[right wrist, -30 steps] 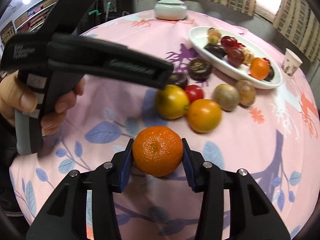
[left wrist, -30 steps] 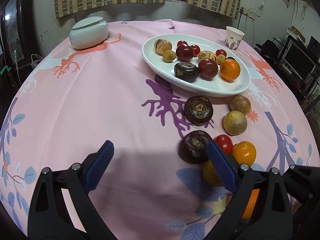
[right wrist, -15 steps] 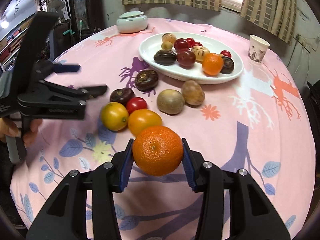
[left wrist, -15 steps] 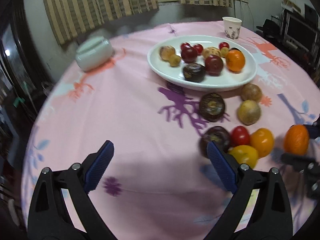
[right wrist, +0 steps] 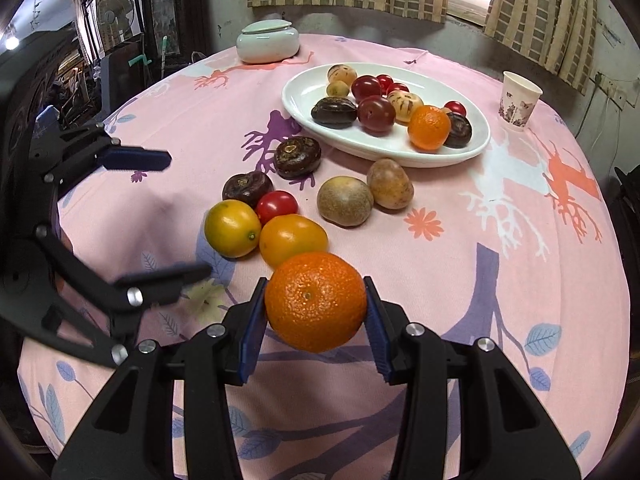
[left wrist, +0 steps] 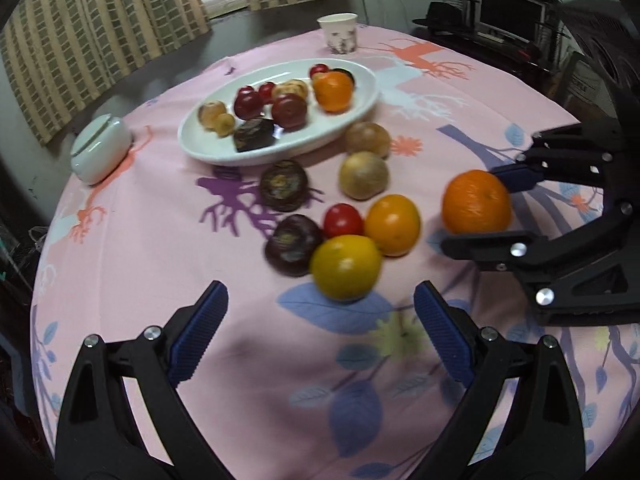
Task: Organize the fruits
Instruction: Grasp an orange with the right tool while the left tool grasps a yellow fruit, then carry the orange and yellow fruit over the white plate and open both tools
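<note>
My right gripper (right wrist: pixel 316 304) is shut on an orange mandarin (right wrist: pixel 316 300) and holds it above the pink tablecloth; it also shows in the left wrist view (left wrist: pixel 476 202) at the right. My left gripper (left wrist: pixel 320 320) is open and empty, just in front of a yellow fruit (left wrist: pixel 345 266). Loose fruits lie beside it: an orange one (left wrist: pixel 393 224), a red tomato (left wrist: pixel 343 220), two dark purple ones (left wrist: pixel 292 244) (left wrist: pixel 283 185) and two brown ones (left wrist: pixel 364 175). A white oval plate (left wrist: pixel 224 148) beyond them holds several fruits.
A pale lidded ceramic jar (left wrist: pixel 100 148) stands at the far left of the round table. A paper cup (left wrist: pixel 338 33) stands behind the plate. Curtains and a wall lie beyond the table; a monitor stands at the far right.
My left gripper has swung right, so the loose fruits now lie straight ahead of it. My right gripper has lifted the mandarin and turned toward the plate.
</note>
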The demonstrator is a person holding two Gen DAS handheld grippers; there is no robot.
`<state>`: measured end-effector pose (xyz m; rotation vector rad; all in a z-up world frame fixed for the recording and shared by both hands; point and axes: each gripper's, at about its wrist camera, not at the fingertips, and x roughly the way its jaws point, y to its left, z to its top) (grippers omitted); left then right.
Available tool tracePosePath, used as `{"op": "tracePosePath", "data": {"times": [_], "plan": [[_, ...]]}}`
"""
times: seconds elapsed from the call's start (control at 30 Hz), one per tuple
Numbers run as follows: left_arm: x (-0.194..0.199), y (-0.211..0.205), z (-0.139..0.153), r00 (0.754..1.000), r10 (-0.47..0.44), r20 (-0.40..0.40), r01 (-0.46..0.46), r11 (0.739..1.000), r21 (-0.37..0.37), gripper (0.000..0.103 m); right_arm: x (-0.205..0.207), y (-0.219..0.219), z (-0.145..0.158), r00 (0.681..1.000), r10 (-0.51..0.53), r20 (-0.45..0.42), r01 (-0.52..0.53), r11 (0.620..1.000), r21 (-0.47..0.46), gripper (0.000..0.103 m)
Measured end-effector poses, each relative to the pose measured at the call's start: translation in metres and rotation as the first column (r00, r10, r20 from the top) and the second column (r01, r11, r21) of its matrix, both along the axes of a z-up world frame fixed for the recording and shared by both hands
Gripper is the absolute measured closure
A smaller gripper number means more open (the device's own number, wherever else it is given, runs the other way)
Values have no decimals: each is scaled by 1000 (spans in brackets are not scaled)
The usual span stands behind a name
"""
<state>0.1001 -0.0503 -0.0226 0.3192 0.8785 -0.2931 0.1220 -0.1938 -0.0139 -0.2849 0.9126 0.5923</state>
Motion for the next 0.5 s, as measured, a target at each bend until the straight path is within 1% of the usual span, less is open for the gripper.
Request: {"op": "tracePosePath", "data": {"times": [0.03, 0.07, 0.1, 0.13, 0.17, 0.2, 0.3, 0.37, 0.5], "plan": [[-1, -5, -4, 1000, -13, -1, 13, 1000, 15, 13, 0, 0, 0, 1000, -1, -1, 1, 1000, -2, 57], [-2, -9, -6, 1000, -24, -3, 24, 999, 26, 24, 1, 0, -1, 1000, -4, 0, 4, 1000, -3, 57], [-2, -12, -10, 999, -33, -19, 34, 999, 31, 31, 1, -1, -1, 1000, -8, 0, 8, 1000, -2, 57], [0, -14, -13, 999, -35, -38, 36, 999, 28, 48, 2, -1, -1, 1000, -10, -1, 10, 1000, 0, 57], [2, -14, -16, 998, -29, -54, 31, 999, 25, 59, 2, -1, -1, 1000, -12, -2, 12, 1000, 1, 57], [5, -12, -18, 998, -10, -63, 12, 1000, 23, 60, 2, -2, -1, 1000, -14, -2, 14, 1000, 1, 57], [12, -3, -19, 996, 25, -87, -29, 999, -40, 61, 2, -2, -1, 1000, -16, -3, 16, 1000, 3, 57], [14, 0, -17, 995, 32, -90, -39, 996, -76, 63, 2, -2, 0, 1000, -16, -1, 16, 1000, 2, 57], [17, -4, -18, 995, 46, -88, -54, 994, -93, 62, 3, -3, -1, 1000, -21, -7, 21, 1000, 7, 57]]}}
